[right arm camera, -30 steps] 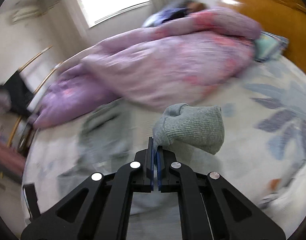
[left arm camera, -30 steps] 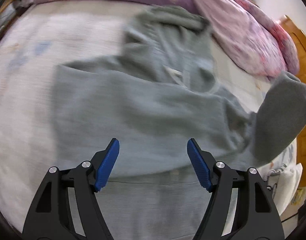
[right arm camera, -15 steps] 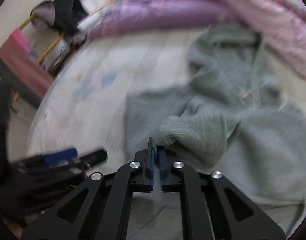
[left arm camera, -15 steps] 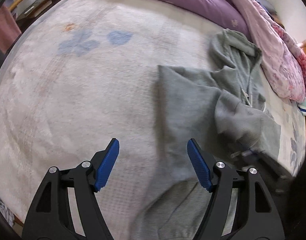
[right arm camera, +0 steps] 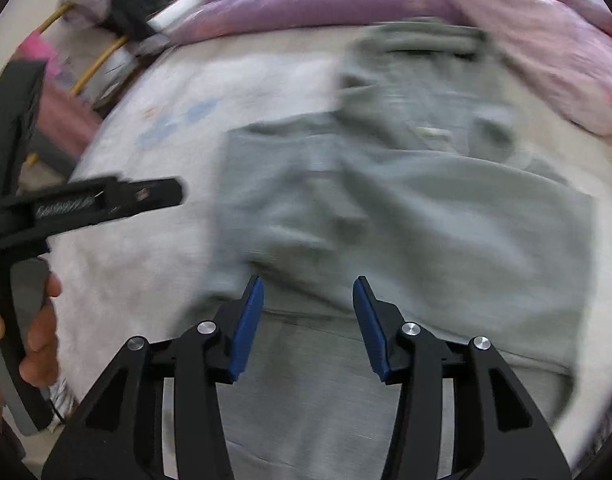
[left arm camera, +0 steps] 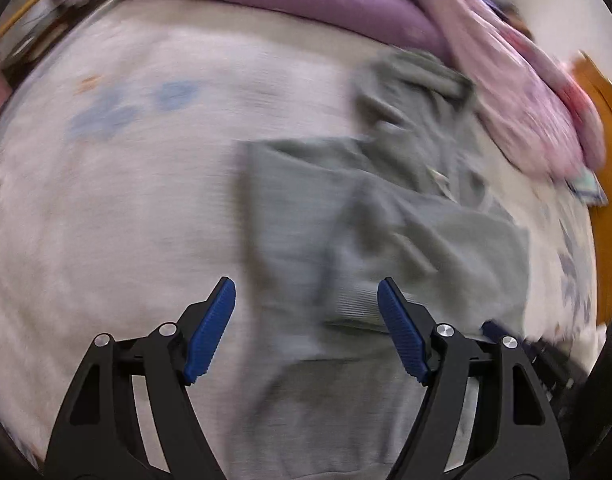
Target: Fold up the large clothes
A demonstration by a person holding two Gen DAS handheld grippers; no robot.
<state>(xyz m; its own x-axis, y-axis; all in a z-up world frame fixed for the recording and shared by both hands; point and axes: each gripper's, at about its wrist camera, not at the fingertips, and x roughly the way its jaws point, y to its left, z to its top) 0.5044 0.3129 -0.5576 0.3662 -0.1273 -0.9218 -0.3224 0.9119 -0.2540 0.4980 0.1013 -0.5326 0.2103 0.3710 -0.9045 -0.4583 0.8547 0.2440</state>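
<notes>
A grey hooded sweatshirt (left arm camera: 386, 232) lies on the pale bedspread (left arm camera: 126, 208), hood toward the far side, one sleeve folded across its body with the ribbed cuff (left arm camera: 354, 308) near me. It also shows in the right wrist view (right arm camera: 406, 220). My left gripper (left arm camera: 306, 328) is open and empty above the sweatshirt's near part. My right gripper (right arm camera: 308, 324) is open and empty over the sweatshirt's lower edge. The left gripper's body (right arm camera: 86, 204) shows at the left of the right wrist view, held in a hand. Both views are motion-blurred.
A purple and pink quilt (left arm camera: 446, 28) is bunched along the far side of the bed. A wooden headboard (left arm camera: 606, 112) is at the right. A chair with dark clothes (right arm camera: 118, 4) stands beyond the bed's far left edge.
My right gripper has opened and let go of the sleeve cuff, which now lies across the sweatshirt's body. Both grippers have shifted and the views are blurred by motion.
</notes>
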